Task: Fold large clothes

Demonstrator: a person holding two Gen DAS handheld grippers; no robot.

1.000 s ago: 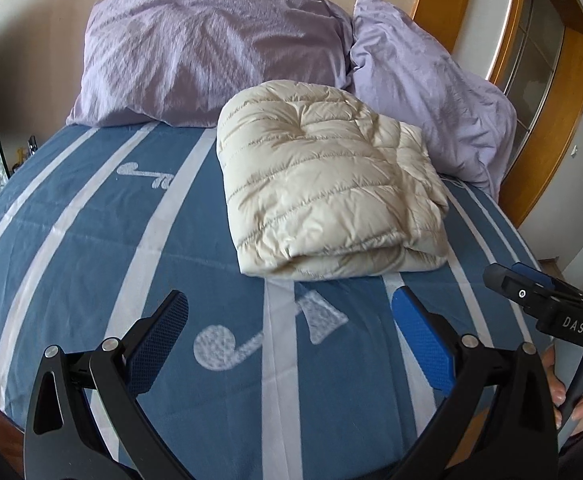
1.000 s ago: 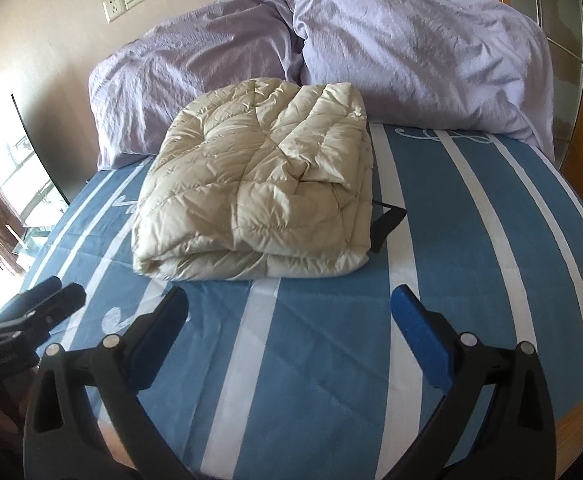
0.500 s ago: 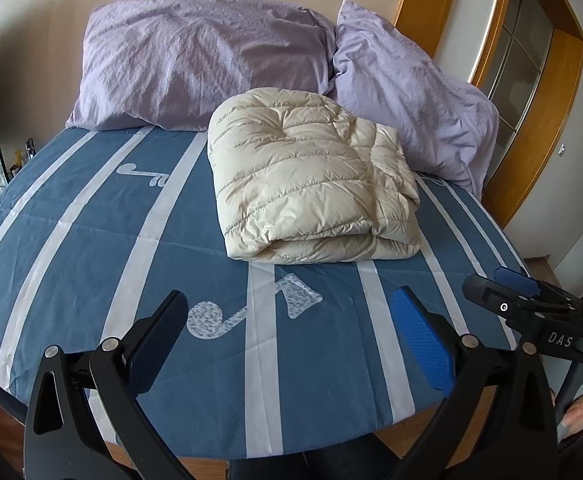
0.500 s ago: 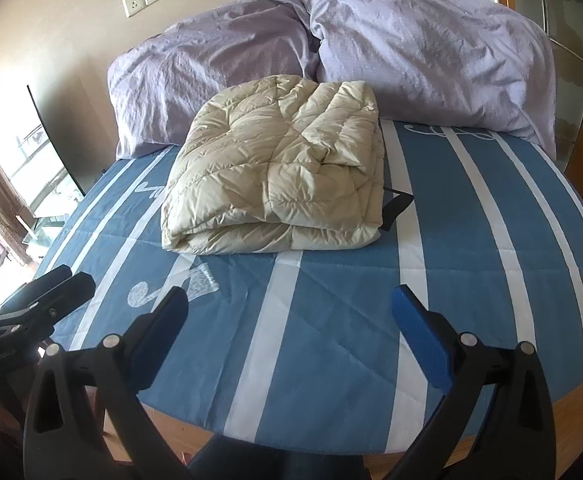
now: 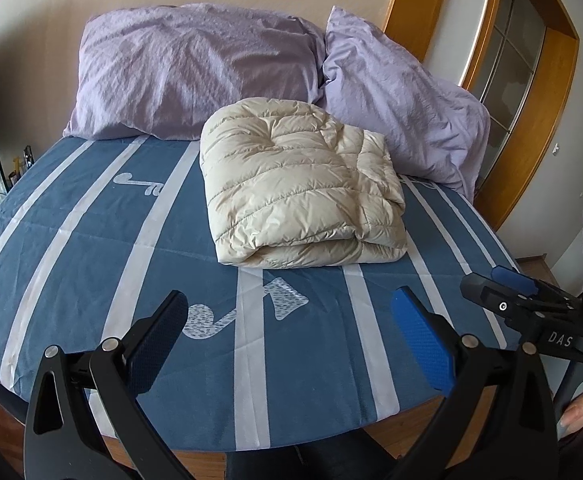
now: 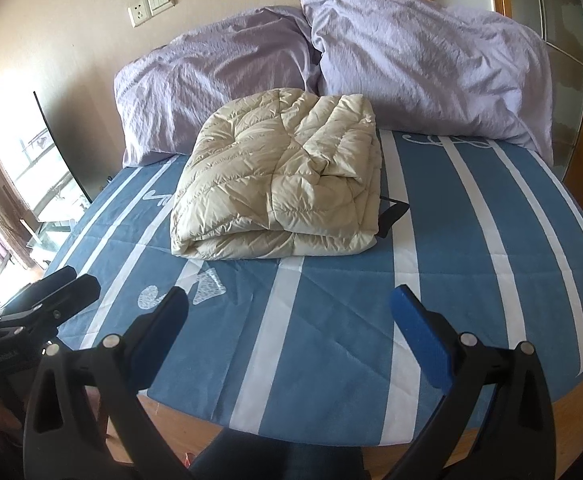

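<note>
A cream quilted puffer jacket (image 5: 299, 188) lies folded into a thick rectangle on the blue striped bed (image 5: 91, 240), in front of the pillows. It also shows in the right wrist view (image 6: 279, 176), with a black strap poking out at its right side. My left gripper (image 5: 289, 332) is open and empty, held back above the bed's front edge, well short of the jacket. My right gripper (image 6: 289, 330) is open and empty, also back over the front edge. Each gripper shows at the side of the other's view, the right gripper (image 5: 531, 304) and the left gripper (image 6: 39, 300).
Two lilac pillows (image 5: 195, 72) (image 5: 403, 96) lean against the wall behind the jacket. A wooden door frame (image 5: 531, 120) stands to the right of the bed. A window and glass furniture (image 6: 39, 208) are to the left. The bed's wooden front edge (image 6: 571, 404) is right below the grippers.
Both grippers have pulled back and up from the jacket toward the foot of the bed; the bed's front edge now shows. The jacket has not moved. Both stay open.
</note>
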